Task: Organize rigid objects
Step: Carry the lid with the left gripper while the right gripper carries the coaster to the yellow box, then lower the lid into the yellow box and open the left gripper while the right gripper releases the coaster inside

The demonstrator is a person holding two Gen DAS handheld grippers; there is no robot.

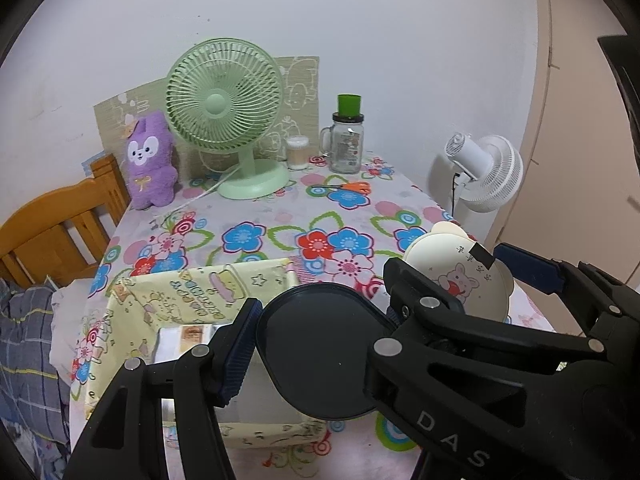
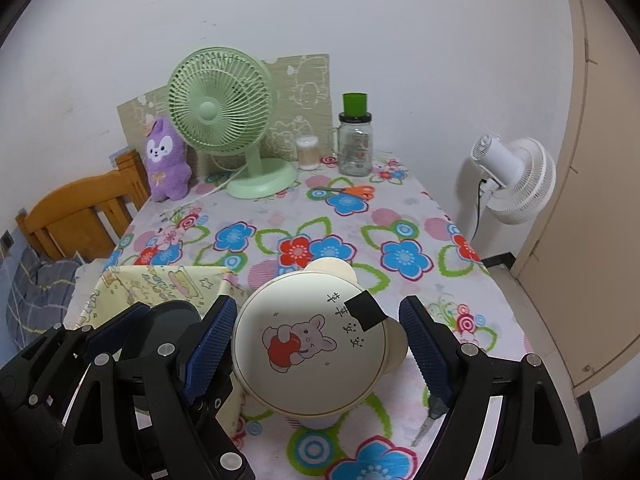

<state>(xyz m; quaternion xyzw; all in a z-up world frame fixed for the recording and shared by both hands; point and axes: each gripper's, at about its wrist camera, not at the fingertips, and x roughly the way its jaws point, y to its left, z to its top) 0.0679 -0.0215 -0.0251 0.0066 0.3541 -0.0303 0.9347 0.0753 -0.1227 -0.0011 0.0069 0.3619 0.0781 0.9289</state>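
Observation:
My left gripper (image 1: pixel 320 336) is shut on a dark round flat lid-like disc (image 1: pixel 320 352) and holds it over the yellow fabric storage box (image 1: pixel 192 288). The disc also shows in the right wrist view (image 2: pixel 160 340), with the left gripper around it. My right gripper (image 2: pixel 316 344) is open, its blue pads (image 2: pixel 424 344) on either side of a cream round bear-shaped case with a rabbit picture (image 2: pixel 312 344). The left pad looks close to the case, the right pad is apart from it. The case also shows in the left wrist view (image 1: pixel 460 276).
A green desk fan (image 1: pixel 224 120), purple plush toy (image 1: pixel 150 160), glass jar mug with green cup (image 1: pixel 347 140), cotton-swab tub (image 1: pixel 297 152) and orange scissors (image 1: pixel 352 188) stand at the table's back. A wooden chair (image 1: pixel 52 232) is left, a white fan (image 1: pixel 484 172) right. A metal object (image 2: pixel 426 428) lies under my right finger.

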